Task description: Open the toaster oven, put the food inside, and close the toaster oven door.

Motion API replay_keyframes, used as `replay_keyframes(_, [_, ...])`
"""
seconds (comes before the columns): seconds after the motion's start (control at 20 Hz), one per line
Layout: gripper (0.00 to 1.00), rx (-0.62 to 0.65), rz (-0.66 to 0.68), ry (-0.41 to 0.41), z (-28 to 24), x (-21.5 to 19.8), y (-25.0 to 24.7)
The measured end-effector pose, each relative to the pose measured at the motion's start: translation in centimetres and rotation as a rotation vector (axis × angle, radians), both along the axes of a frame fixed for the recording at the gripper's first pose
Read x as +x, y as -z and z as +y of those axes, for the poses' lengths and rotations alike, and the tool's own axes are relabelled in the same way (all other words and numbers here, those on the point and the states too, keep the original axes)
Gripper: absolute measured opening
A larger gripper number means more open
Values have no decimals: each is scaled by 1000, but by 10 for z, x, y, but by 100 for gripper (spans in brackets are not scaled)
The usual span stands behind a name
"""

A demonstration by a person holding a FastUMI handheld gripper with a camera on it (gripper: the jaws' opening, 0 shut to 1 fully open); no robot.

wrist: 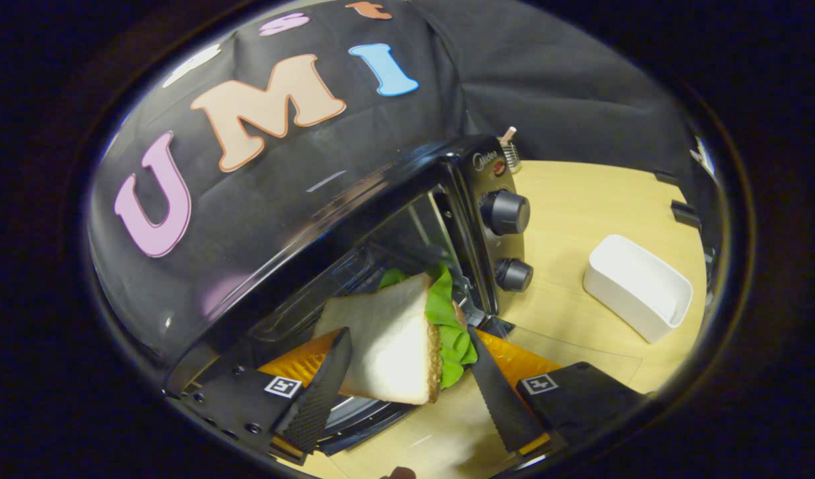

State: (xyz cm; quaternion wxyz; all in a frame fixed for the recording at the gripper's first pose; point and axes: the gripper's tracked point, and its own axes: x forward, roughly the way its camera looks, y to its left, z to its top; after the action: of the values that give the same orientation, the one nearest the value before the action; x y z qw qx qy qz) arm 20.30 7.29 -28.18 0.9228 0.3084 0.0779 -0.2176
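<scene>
Clamping the sandwich [394, 339] from both sides, the gripper [407, 386] holds it before the open toaster oven [354, 219].

Gripper [407, 379]: two long flat fingers with ribbed, textured inner faces.
Finger mounts: dark angular blocks, one behind each finger.
Markings: one square black-and-white tag per block.
Fasteners: small round screws along the left block.

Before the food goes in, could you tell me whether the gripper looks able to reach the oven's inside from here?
Probably yes. The gripper is shut on the sandwich, the oven door is down, and the opening just ahead looks free.
</scene>
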Motion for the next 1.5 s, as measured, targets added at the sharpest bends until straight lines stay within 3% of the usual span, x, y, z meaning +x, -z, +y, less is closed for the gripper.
replay_keyframes(0.2, [100,181,-137,-63,10,13,-1])
replay_keyframes(0.35, [100,190,-161,-114,17,22,-1])
replay_keyframes(0.55, [100,120,-200,-61,10,8,-19])
replay_keyframes(0.7, [99,126,-261,-65,14,0,-27])
replay_keyframes(0.9, [99,240,-302,-80,18,0,-16])
replay_keyframes(1.05, [99,272,-227,-52,17,-3,12])
replay_keyframes(1.25, [100,477,-249,7,23,0,19])
replay_keyframes(1.5, [100,392,-316,11,27,-26,-14])
